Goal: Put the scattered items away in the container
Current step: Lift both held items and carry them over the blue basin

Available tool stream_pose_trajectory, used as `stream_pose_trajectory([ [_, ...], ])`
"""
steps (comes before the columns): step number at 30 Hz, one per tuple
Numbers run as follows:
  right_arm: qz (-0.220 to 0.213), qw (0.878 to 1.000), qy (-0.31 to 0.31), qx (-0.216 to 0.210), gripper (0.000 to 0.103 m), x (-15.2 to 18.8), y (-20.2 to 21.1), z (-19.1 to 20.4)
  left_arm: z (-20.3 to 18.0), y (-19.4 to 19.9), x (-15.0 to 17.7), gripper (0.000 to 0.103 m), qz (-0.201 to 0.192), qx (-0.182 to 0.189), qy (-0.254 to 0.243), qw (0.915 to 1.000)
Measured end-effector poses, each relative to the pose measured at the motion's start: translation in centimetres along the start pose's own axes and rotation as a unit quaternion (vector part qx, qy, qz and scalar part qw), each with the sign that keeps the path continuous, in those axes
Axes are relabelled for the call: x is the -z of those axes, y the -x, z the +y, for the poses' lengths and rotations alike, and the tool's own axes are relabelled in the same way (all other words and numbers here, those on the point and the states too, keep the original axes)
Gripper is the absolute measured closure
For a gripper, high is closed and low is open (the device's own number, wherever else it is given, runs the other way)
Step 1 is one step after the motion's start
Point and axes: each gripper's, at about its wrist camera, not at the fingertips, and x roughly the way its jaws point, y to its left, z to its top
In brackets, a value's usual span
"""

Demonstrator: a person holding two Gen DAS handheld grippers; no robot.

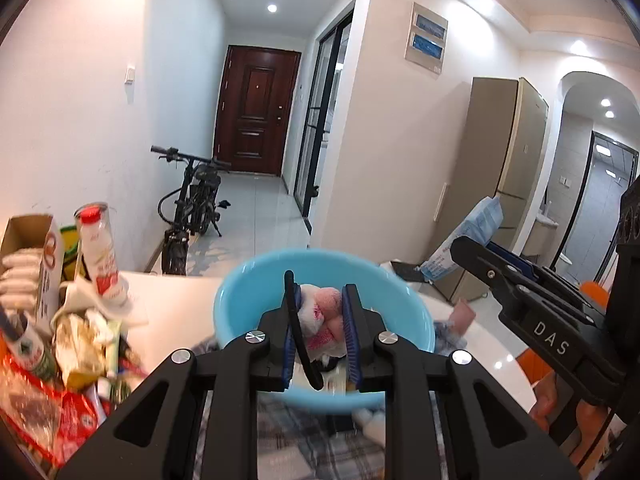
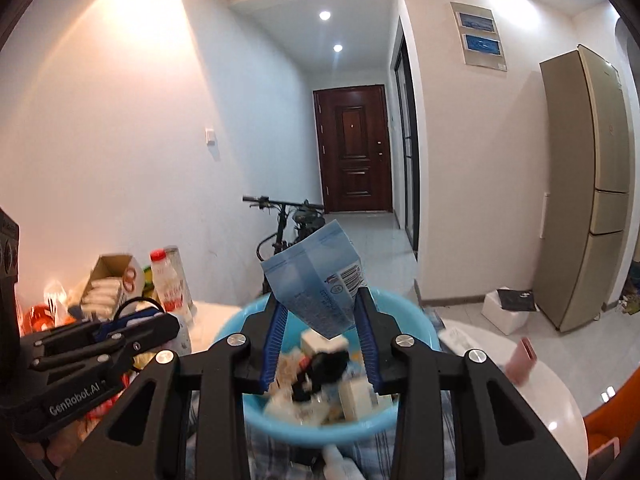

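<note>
The blue basin [image 2: 416, 316], the container for this tidy-up, sits on a checked cloth [image 1: 312, 440] on the near part of the white bench [image 1: 188, 312], and it already holds a jumble of small boxes and packets, so the task looks well along. Both claws hang above its bowl, likely so that whatever is let go falls inside and not on the bench. The right claw [image 2: 322, 330] has its blue pads pinching the lower end of a light blue packet [image 2: 316, 284], which stands up tilted over the basin. The left claw [image 1: 320, 328] is drawn nearly together on a soft pink and white bundle [image 1: 322, 316], with a black cord [image 1: 300, 336] running by its left pad. To the left lies clutter not yet gathered: an open carton [image 1: 30, 256], a red-capped bottle [image 1: 100, 248] and crumpled wrappers [image 1: 80, 340]. Far right on the bench lies a small pink object [image 2: 522, 360].
</note>
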Motion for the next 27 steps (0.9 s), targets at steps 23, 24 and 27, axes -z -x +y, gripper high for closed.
stream_pose_trajectory([
  [23,0.067,0.998,0.012,0.006,0.066,0.6,-10.2,-0.4,0.3,-8.1,0.7,0.085,-0.003,-0.107,-0.034,0.9937],
  [24,0.067,0.998,0.013,0.007,0.066,0.6,-10.1,-0.4,0.4,-8.0,0.7,0.085,-0.003,-0.106,-0.031,0.9939],
  [27,0.065,0.998,0.018,0.006,0.066,0.6,-9.8,0.0,0.5,-7.9,0.6,0.085,-0.004,-0.101,-0.028,0.9944],
])
